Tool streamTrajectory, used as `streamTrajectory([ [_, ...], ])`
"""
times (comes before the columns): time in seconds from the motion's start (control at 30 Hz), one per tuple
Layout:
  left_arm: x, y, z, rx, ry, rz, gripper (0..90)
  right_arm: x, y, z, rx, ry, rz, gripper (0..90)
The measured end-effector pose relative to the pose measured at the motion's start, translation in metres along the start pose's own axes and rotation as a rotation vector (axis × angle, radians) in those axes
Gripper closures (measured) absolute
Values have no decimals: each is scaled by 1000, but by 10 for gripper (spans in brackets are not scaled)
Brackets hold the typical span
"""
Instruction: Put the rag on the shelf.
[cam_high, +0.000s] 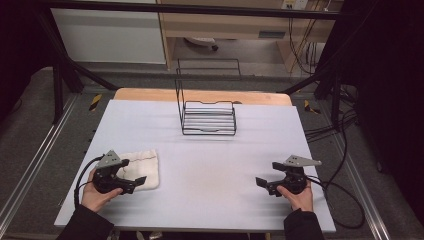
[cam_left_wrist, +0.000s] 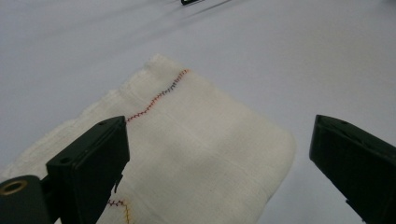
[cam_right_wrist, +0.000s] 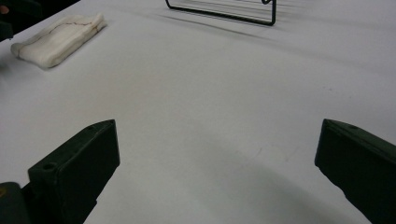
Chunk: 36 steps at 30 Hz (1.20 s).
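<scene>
Overhead first, item by item. White table (cam_high: 210, 165): bare across the middle. Folded cloth (cam_high: 142, 167): near left, lying flat, stitched seam up. Wire rack (cam_high: 208, 117): far centre, its tall back frame rising at its left side, well apart from the cloth. My left gripper (cam_high: 135, 184): held low at the cloth's near edge, jaws pointing right over it, parted, nothing between them; I judge it is placed there to take that edge. My right gripper (cam_high: 262, 183): near right, over bare table, well apart from both cloth and rack, apparently just waiting. Whether the left jaws touch the fabric I cannot tell from up here.

Left gripper view. Cloth (cam_left_wrist: 196, 149): right below and ahead, zigzag stitching in red and dark thread running across it. Jaws spread wide, one over the fabric, the other over bare table beyond the folded corner. The cloth's near part is cut off at the bottom edge.

Right gripper view. Jaws wide apart, holding nothing, table surface between them. Cloth (cam_right_wrist: 60, 37): far left, several layers visible at its side. Rack (cam_right_wrist: 224, 10): far, upper part cropped away.
</scene>
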<state>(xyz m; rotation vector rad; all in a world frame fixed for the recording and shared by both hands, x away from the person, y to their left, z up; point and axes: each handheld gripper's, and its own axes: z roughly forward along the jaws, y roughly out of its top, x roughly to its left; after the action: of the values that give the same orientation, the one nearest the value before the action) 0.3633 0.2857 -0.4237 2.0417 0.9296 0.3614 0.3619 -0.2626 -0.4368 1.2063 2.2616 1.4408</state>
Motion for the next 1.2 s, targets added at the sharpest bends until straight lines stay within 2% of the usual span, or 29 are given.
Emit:
streamTrajectory([
  [0.33,-5,1,2,4,-8,8,51,1,-1,1,5,6,-4,5],
  [0.47,-10,2,4,15,-14,29,52,0,-1,2,10,-4,-7,5],
  [0.63,-16,4,6,13,-15,26,71,0,-1,2,16,-9,-10,5],
  [0.77,-24,6,11,36,-17,44,87,0,-1,3,25,-10,-14,5],
  [0.93,-36,8,17,54,-3,68,148,0,-1,3,25,-15,-14,5],
  [1.1,-41,8,23,85,3,71,259,0,-1,4,26,-16,-13,5],
  [1.2,-43,7,25,100,-13,71,364,0,-2,4,28,-19,-17,5],
])
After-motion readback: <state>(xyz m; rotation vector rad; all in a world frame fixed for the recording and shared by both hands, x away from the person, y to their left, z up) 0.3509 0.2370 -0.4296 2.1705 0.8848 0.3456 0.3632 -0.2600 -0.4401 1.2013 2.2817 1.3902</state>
